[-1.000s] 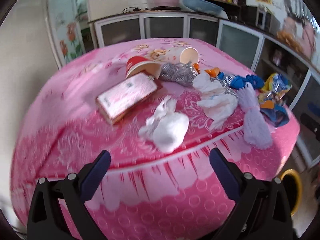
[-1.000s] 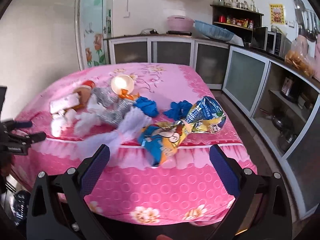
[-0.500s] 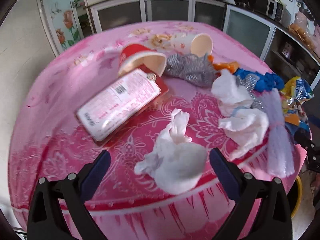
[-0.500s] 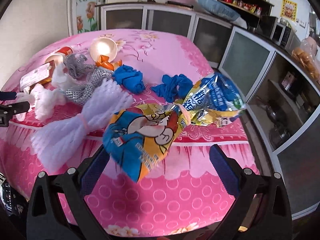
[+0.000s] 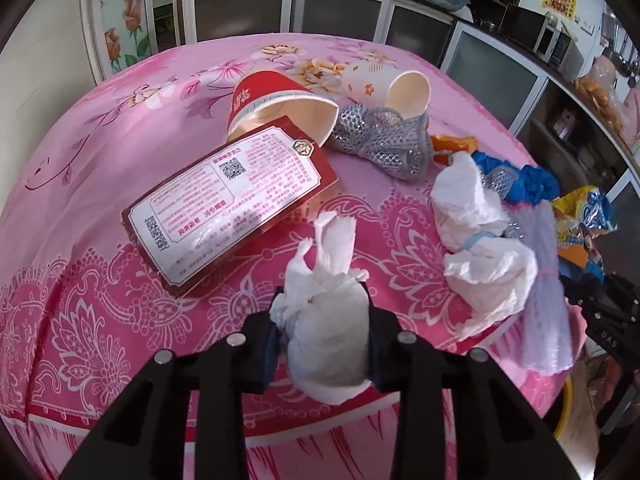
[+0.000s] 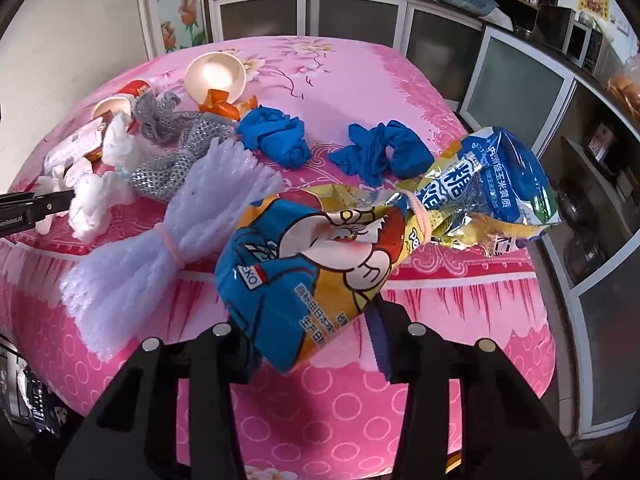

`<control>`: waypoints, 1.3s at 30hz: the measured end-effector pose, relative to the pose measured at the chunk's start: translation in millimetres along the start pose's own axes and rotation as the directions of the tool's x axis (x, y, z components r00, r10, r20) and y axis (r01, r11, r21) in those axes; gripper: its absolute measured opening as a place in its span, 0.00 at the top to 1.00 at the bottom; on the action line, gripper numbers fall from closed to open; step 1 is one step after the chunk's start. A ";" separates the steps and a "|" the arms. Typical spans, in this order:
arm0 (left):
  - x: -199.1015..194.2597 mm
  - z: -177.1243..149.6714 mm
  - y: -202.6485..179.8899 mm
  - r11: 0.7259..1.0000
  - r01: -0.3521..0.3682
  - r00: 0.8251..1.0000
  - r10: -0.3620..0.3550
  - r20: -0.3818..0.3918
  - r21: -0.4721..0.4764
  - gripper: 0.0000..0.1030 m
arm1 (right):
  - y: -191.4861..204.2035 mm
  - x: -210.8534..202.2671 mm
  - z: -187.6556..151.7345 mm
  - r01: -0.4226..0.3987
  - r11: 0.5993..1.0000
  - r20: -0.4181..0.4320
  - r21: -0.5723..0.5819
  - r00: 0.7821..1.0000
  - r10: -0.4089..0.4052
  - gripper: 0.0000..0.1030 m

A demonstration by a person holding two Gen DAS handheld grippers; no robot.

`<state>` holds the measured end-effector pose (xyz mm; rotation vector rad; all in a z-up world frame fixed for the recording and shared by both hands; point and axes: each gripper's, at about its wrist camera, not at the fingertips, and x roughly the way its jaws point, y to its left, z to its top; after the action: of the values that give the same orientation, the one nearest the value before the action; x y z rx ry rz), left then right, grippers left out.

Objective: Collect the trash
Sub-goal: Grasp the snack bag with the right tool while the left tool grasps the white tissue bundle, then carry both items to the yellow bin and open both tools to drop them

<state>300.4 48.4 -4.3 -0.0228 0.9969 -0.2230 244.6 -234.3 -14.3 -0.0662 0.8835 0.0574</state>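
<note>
The left gripper (image 5: 322, 336) has just been closing and now pinches a crumpled white tissue (image 5: 328, 332) at the near edge of the pink-clothed worktop (image 5: 100, 152). The right gripper (image 6: 312, 344) has likewise been closing, and its jaws clamp the near end of a blue and yellow snack bag (image 6: 316, 264) overhanging the worktop's edge, just beside a bundle of pale purple foam netting (image 6: 160, 240).

Two wrist fisheyes, both angled down along their own fingers at a pink-clothed table (image 5: 100, 168).

The left view sits close over the near edge; the right view looks from the table's right end, sharing the crumpled tissues (image 6: 94, 196) and purple foam net (image 5: 546, 280).
</note>
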 end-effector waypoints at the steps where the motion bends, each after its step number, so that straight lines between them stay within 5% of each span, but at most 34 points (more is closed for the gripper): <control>1: -3.9 0.1 0.3 1.000 0.013 1.000 -0.013 0.009 -0.008 0.70 | -0.9 -3.1 -1.5 -0.002 1.000 0.011 0.006 1.000 0.002 0.62; 15: -76.6 -6.7 -8.7 0.998 0.065 0.988 -0.068 0.139 0.024 0.70 | -18.1 -72.2 -12.9 0.058 0.997 0.146 0.040 0.987 -0.064 0.63; 25: -101.9 -20.5 -60.2 0.979 0.135 0.974 -0.159 0.162 0.149 0.69 | -56.3 -120.2 -46.9 0.113 0.986 0.176 0.125 0.975 -0.134 0.62; 34: -89.8 -26.2 -169.5 0.906 0.270 0.944 -0.315 0.094 0.326 0.69 | -127.4 -163.4 -111.3 0.212 0.930 0.156 0.300 0.951 -0.267 0.62; 39: -83.9 -39.0 -249.1 0.823 0.354 0.912 -0.409 0.031 0.444 0.69 | -167.4 -187.3 -151.9 0.261 0.885 0.126 0.386 0.935 -0.331 0.62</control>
<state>180.3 -175.2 74.2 0.1674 0.7905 -0.8033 22.0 -417.8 40.2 0.1502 0.6726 -0.3846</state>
